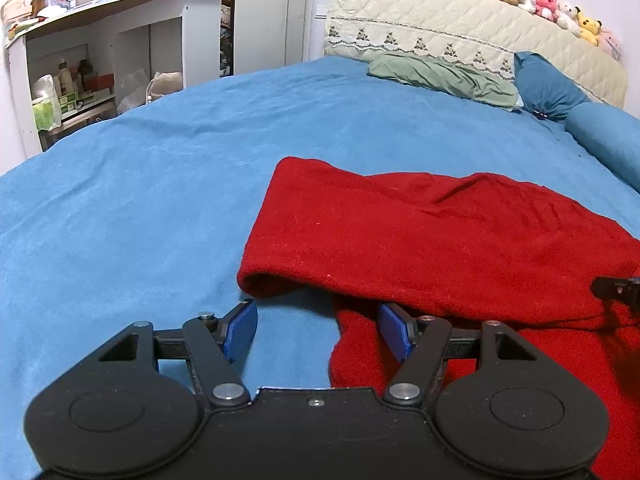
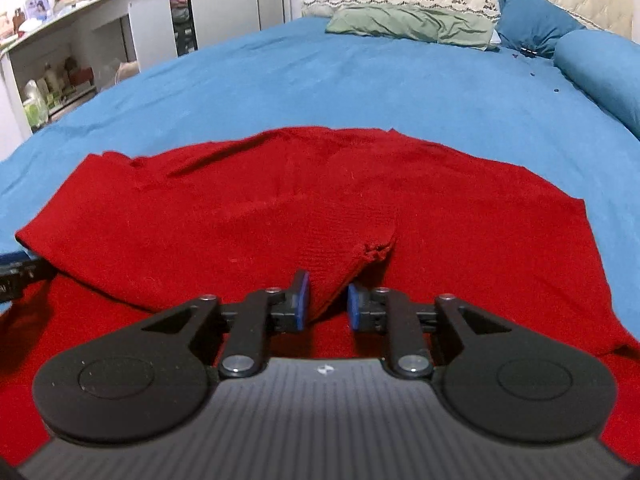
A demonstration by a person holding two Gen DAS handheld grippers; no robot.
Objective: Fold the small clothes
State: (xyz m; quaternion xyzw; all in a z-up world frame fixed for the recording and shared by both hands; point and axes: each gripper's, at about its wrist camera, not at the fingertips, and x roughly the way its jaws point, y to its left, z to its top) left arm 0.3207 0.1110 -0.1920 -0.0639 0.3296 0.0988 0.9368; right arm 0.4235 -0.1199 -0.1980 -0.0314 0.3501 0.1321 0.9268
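1. Left gripper (image 1: 318,330): jaws wide apart, nothing pinched; one pad over bare sheet, the other at the red garment's (image 1: 440,240) near edge.
2. Right gripper (image 2: 328,306): jaws part open, a raised ridge of red knit between the pads; contact unclear.
3. Garment: red knit, top layer folded over, rumpled, lying on the blue bed sheet (image 1: 140,200).

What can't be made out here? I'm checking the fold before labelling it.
- Red knit garment: its near part is hidden in both wrist views by the tongs' bodies, and the frame edge crops it on the right in the left wrist view.
- Right tongs: a red ridge rises between the pads; actual pinching can't be confirmed.
- White shelf unit: its items are too small to identify.
- Plush toys: small, near the fisheye rim.
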